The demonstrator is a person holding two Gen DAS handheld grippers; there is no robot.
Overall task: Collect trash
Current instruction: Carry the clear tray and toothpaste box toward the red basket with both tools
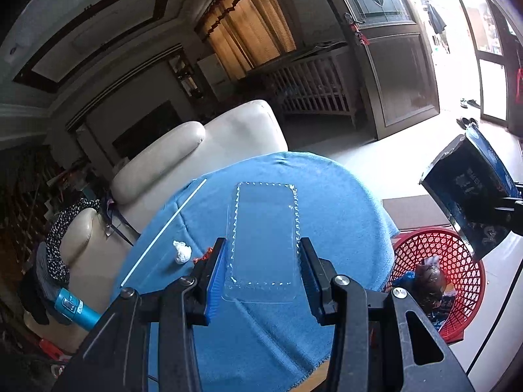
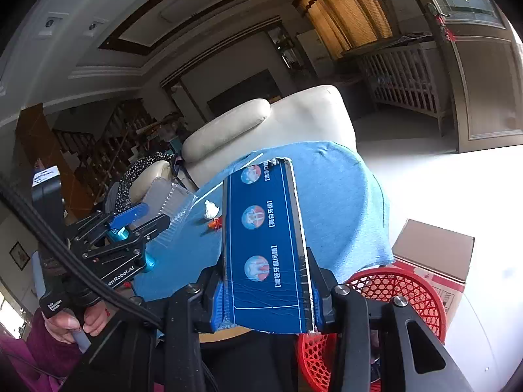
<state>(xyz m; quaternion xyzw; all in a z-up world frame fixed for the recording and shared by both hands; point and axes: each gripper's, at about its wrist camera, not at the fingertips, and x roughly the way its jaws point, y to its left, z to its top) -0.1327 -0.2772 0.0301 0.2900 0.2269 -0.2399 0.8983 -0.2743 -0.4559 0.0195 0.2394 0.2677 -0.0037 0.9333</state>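
My left gripper (image 1: 263, 271) is shut on a clear plastic clamshell tray (image 1: 264, 238), held above the blue-cloth table (image 1: 327, 202); it also shows in the right wrist view (image 2: 170, 205). My right gripper (image 2: 266, 290) is shut on a long dark blue toothpaste box (image 2: 261, 245), which appears at the right in the left wrist view (image 1: 470, 189), above the red mesh basket (image 1: 457, 261). On the cloth lie a crumpled white tissue (image 1: 181, 252), a small orange scrap (image 1: 203, 256) and a thin white stick (image 1: 163, 232).
The red basket (image 2: 405, 297) stands on the floor right of the table and holds dark trash. A cardboard box (image 2: 434, 254) sits behind it. A cream armchair (image 1: 202, 150) stands beyond the table. A teal tool (image 1: 75, 308) lies at the left.
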